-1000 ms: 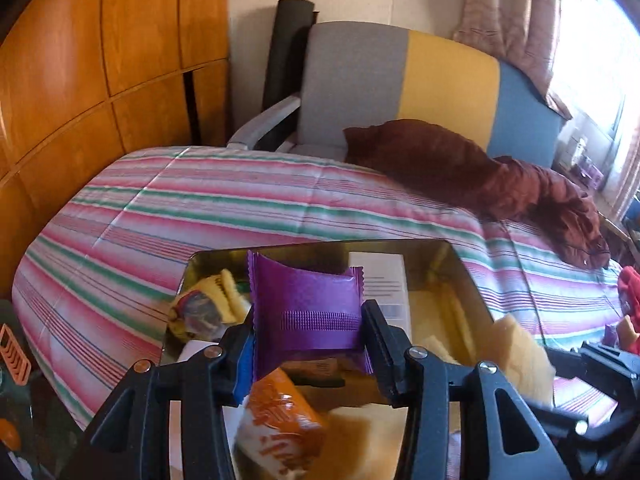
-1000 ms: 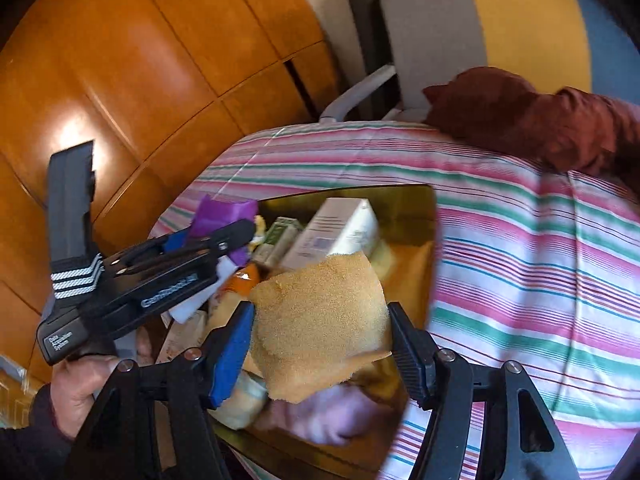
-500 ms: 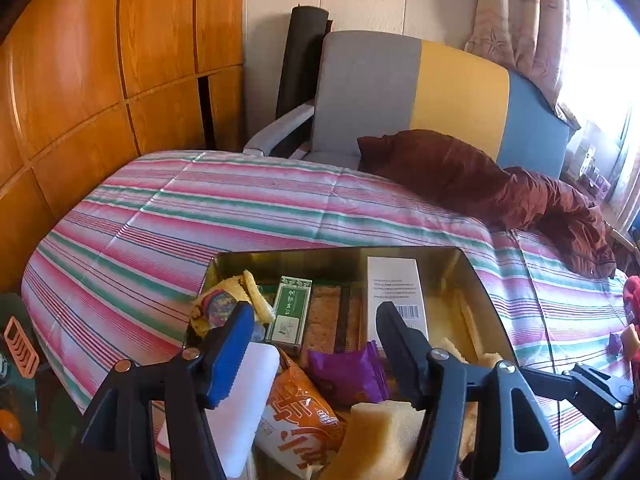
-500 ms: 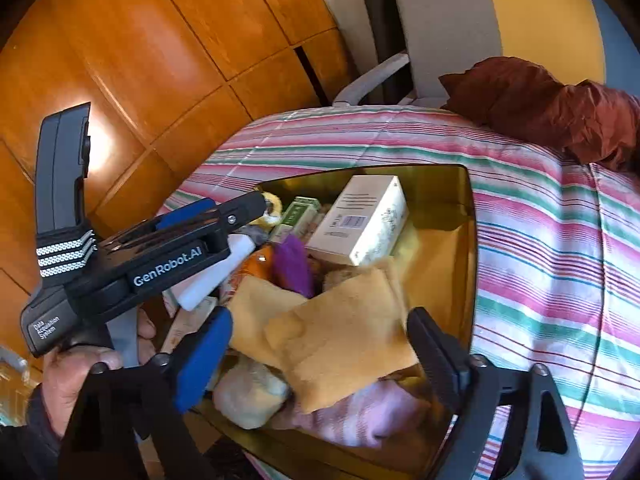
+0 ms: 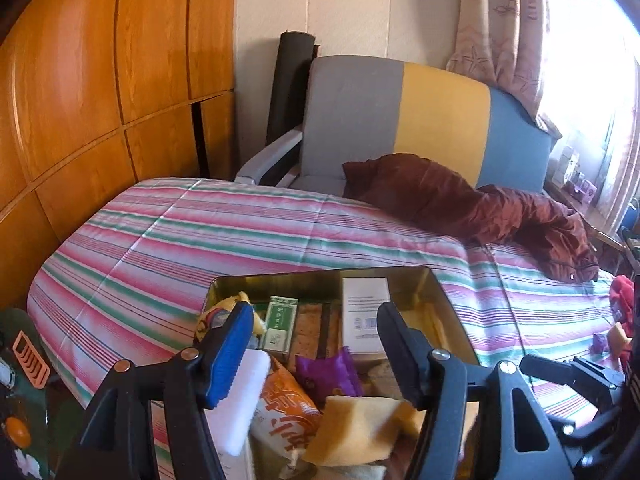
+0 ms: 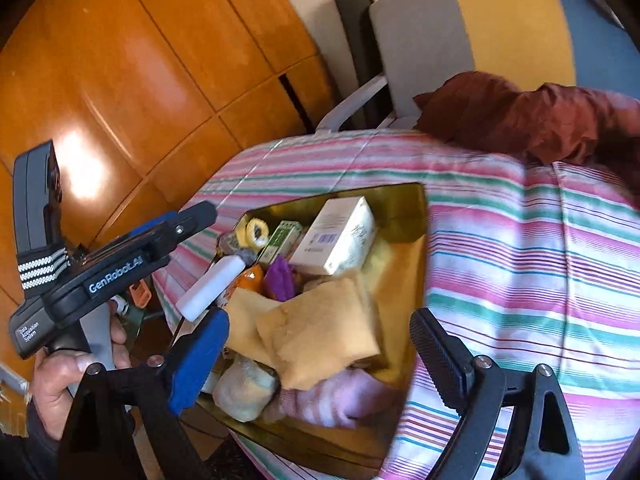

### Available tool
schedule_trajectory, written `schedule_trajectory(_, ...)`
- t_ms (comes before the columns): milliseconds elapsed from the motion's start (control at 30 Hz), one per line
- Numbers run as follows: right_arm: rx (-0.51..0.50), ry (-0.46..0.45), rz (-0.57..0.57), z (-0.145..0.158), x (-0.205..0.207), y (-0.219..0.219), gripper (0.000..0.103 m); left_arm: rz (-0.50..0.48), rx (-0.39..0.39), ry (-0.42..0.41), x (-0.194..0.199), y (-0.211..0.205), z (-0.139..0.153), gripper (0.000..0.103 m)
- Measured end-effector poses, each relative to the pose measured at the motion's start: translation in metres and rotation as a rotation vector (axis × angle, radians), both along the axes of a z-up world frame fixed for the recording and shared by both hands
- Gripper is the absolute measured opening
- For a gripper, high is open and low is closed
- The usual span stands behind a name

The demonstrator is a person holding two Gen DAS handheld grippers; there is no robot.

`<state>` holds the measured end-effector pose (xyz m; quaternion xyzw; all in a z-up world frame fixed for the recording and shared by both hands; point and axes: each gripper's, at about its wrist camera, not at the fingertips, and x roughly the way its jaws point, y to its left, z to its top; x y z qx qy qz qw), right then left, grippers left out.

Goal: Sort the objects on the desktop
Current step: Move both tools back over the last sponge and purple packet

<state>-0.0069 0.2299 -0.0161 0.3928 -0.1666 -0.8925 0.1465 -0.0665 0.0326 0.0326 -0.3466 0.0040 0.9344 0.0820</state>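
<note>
A: Gold tin (image 6: 404, 216) sits on the striped bedspread (image 6: 520, 264), at its left edge. Contents?

B: White box (image 6: 340, 236) tilted toward the tin's far end, green carton (image 6: 282, 236) just left of it, yellow tape roll (image 6: 256, 232) in the far left corner. Purple wrapper (image 6: 280, 278) mid-tin. Yellow cloth (image 6: 324, 332) heaped over the near half, pink striped fabric (image 6: 340, 400) under it at the near rim.

A: Grippers?

B: Right gripper (image 6: 316, 356) stands wide above the cloth, pads clear of it. Left gripper (image 6: 196, 216) comes in from the left side, gripped by a hand (image 6: 60, 384); its jaw state is hidden. Maroon garment (image 6: 520, 120) on the far edge.
</note>
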Motion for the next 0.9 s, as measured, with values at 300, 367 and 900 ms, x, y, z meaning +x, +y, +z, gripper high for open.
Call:
schedule_trajectory(300, 0.002, 0.002, -0.125, 0.006, 0.030, 0.053, 0.092, -0.073, -0.012, 0.023, 0.012, 0.027, 0.012, 0.065)
schedule_trajectory(367, 0.005, -0.002, -0.157, 0.006, 0.037, 0.066, 0.092, -0.094, -0.013, 0.027, 0.015, 0.036, 0.015, 0.065)
schedule_trajectory(900, 0.062, -0.013, -0.445, 0.010, 0.110, 0.190, 0.092, -0.317, -0.058, 0.023, 0.034, 0.131, 0.017, 0.065)
